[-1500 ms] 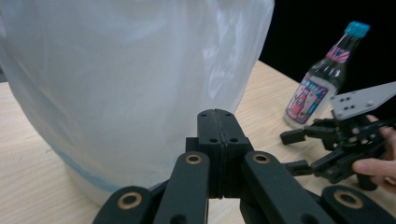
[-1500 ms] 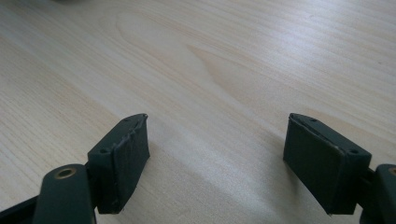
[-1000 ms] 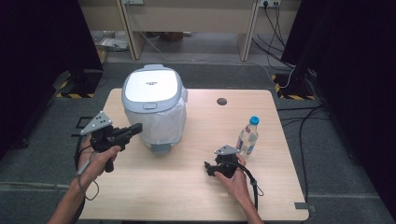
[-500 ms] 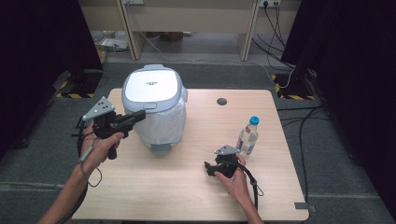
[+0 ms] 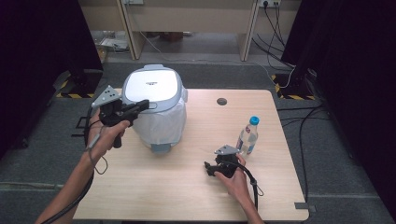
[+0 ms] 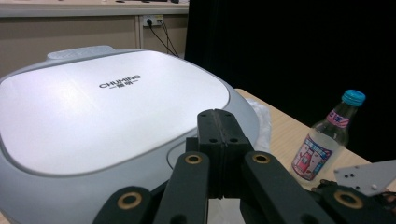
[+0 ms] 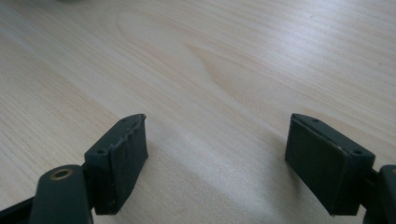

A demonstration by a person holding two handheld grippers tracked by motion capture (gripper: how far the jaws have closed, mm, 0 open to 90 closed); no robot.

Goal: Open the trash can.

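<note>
A white and grey cooker (image 5: 156,109) with a flat lid (image 6: 107,112) stands on the left half of the wooden table (image 5: 196,186). My left gripper (image 5: 144,104) is raised at the cooker's left side, its tips over the lid's edge, jaws shut with nothing between them (image 6: 218,126). A clear bottle with a blue cap (image 5: 247,135) stands at the right (image 6: 327,144). My right gripper (image 5: 208,169) rests low on the table in front of the bottle, jaws open over bare wood (image 7: 217,158).
A round hole (image 5: 222,101) is set in the table's far side. Cables run on the floor at the right, and dark curtains hang on both sides. Light wooden furniture stands beyond the table's far edge.
My left gripper has risen and moved away from me and right, from beside the cooker's wall up to the lid's edge. The right gripper has stayed put.
</note>
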